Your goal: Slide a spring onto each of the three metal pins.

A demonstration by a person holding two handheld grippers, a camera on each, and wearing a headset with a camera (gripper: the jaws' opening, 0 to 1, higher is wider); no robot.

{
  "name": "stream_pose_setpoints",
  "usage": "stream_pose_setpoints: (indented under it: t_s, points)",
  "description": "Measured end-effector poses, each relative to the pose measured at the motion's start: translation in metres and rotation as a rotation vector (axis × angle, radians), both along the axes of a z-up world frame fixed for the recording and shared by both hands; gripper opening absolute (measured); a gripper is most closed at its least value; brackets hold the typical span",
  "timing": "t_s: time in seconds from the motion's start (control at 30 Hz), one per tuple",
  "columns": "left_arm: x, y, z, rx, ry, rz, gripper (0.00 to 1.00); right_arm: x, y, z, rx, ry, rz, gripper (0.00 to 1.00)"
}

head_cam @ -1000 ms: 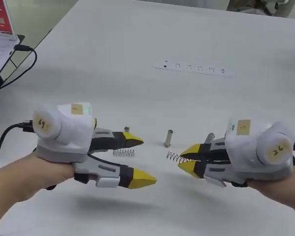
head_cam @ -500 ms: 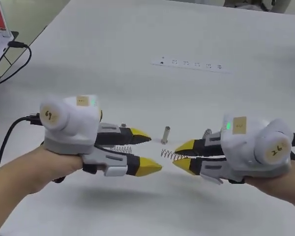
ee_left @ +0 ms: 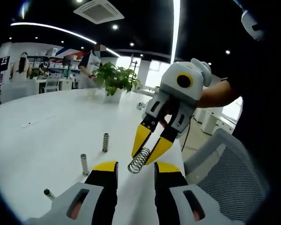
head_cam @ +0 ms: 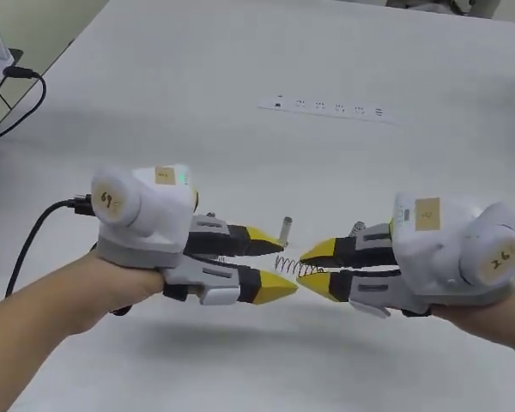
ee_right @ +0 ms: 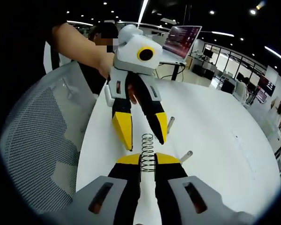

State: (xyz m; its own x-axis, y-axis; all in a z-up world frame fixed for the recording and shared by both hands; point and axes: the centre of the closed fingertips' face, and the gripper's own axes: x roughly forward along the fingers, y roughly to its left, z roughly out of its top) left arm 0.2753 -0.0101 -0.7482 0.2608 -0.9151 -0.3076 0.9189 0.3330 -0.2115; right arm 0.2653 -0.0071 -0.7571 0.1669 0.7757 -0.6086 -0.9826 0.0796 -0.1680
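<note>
A thin coil spring [ee_right: 147, 152] juts from the right gripper's [ee_right: 148, 161] pinching tips; a bare pin [head_cam: 285, 230] stands upright just beyond.

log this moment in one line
right claw: shut on spring, held off table | left claw: open around spring's free end | done: sprung pin | todo: bare pins

Light: bright and even, pouring down from overhead; the white table [head_cam: 240, 77] reads pale grey-white in the head view.
Shadows: one soft grey patch with blurry edges on the table toward 6 o'clock in the head view, no hard lines.
Lamps: the left gripper view catches a strip light [ee_left: 175, 23] blazing at 12 o'clock against a dark ceiling.
Glare: the window [ee_left: 234, 110] at 3 o'clock is blown out white.
Distortion: both gripper views bulge; the mesh chair [ee_right: 42, 136] bows at 9 o'clock.
Focus: the spring [head_cam: 289, 265] coils look soft in the head view, crisper in the right gripper view.
</note>
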Motion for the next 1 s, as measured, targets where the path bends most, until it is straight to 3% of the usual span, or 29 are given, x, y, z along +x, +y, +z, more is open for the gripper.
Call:
stream_pose_setpoints:
  t_s: [0.6,1.0]
  points:
    - [-0.004,-0.004,0.007,-0.022,-0.011,-0.027,0.11,-0.004,0.002,0.007,0.023,-0.004,0.042,0.08]
    - [-0.011,-0.005,0.01,-0.052,0.02,-0.046,0.05,-0.01,0.003,0.01,0.036,-0.05,0.107,0.08]
